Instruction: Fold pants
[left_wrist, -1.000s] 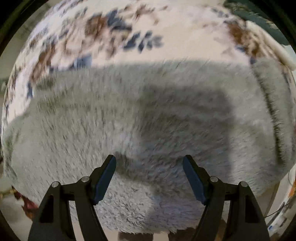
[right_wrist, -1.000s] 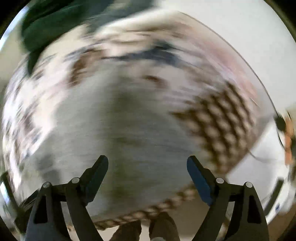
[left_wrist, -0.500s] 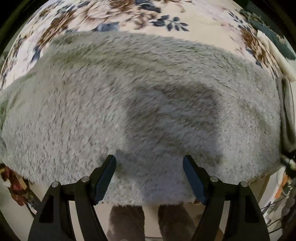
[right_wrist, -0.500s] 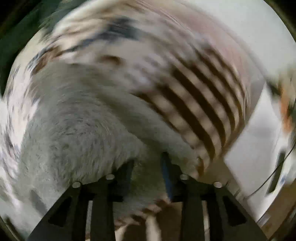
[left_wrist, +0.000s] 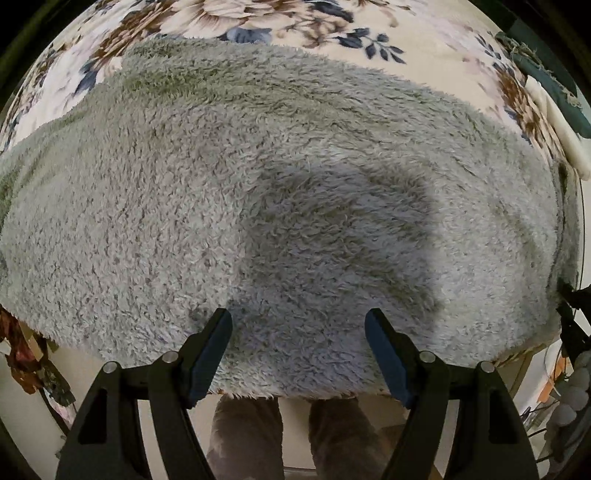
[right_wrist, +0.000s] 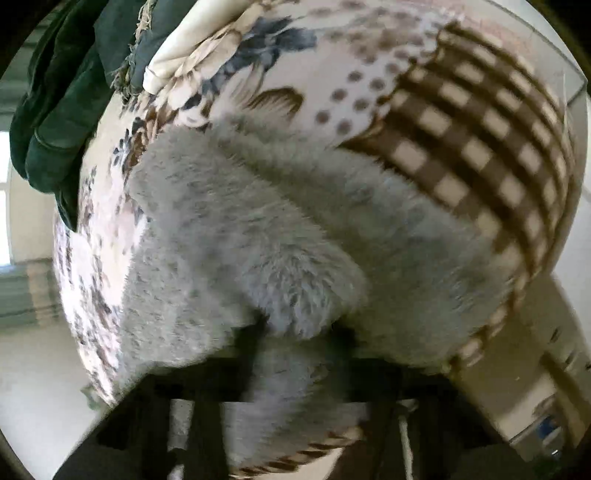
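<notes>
Two grippers: both up on my feeds.
Left gripper (left_wrist: 298, 332): jaws wide, nothing between, hovering over near edge of pants.
Right gripper (right_wrist: 301, 332): jaws narrow, pinching a bunched fold of pants; view blurry.
Pants (left_wrist: 258, 192): grey fleece, spread flat on floral cloth (left_wrist: 424, 44).
Also: dark green garment (right_wrist: 70, 92) at far edge.

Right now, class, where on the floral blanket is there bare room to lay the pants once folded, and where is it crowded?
Bare floral blanket shows beyond the grey fleece pants, up to the dark green cloth at the far right corner. A checked strip lies bare beside the pants. The near edge is crowded: pants cover it, bunched in the right gripper.
</notes>
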